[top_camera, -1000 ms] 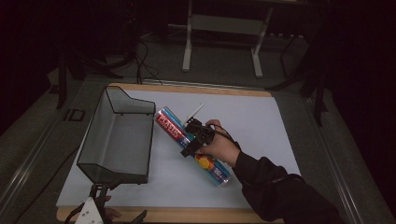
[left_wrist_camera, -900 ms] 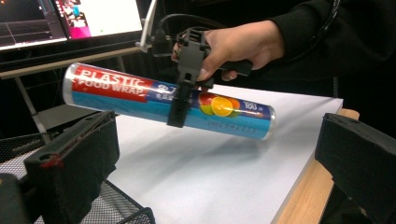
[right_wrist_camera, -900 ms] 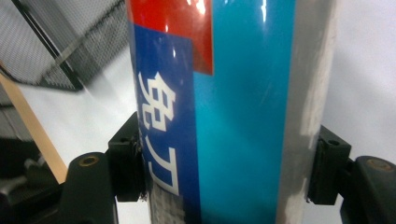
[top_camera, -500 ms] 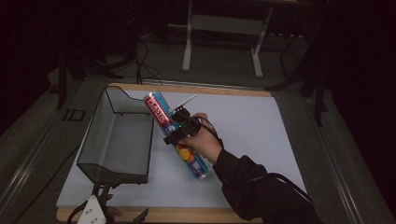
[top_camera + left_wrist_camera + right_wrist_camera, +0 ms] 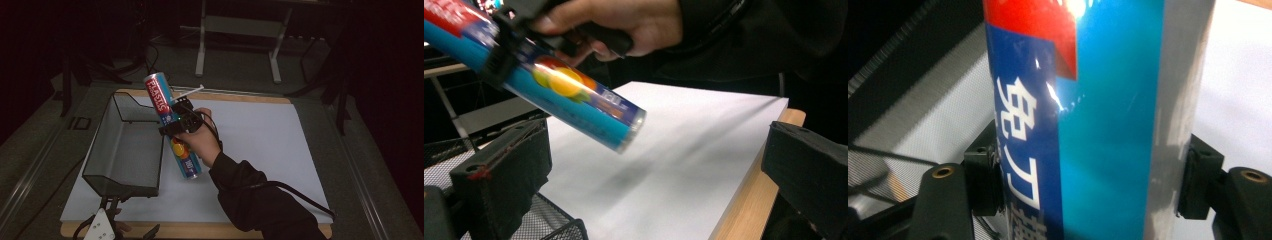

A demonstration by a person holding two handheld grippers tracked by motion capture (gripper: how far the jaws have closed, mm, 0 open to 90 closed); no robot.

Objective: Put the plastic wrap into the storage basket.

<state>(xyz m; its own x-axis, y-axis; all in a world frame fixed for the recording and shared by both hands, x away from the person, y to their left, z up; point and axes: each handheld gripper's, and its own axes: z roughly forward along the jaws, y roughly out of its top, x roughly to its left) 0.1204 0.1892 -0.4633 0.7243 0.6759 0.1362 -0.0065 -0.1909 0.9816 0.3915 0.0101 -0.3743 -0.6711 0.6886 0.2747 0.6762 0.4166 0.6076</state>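
Right tongs (image 5: 176, 121) clenched on sealant tube (image 5: 172, 126), lifted off bench (image 5: 280, 150), long axis tilted, top end over mesh basket (image 5: 125, 145) just leftward. Left tongs (image 5: 649, 175) released, idle at near bench edge

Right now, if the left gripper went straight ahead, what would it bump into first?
Probably the tube, held up in the right gripper and hanging across its path above the white mat. Depth is unclear, so it might pass underneath.

open white mat (image 5: 260, 145) right of the mesh basket (image 5: 125, 150)

Dim lab: paper-covered table (image 5: 260, 150), metal stands (image 5: 237, 30), cables (image 5: 150, 55).
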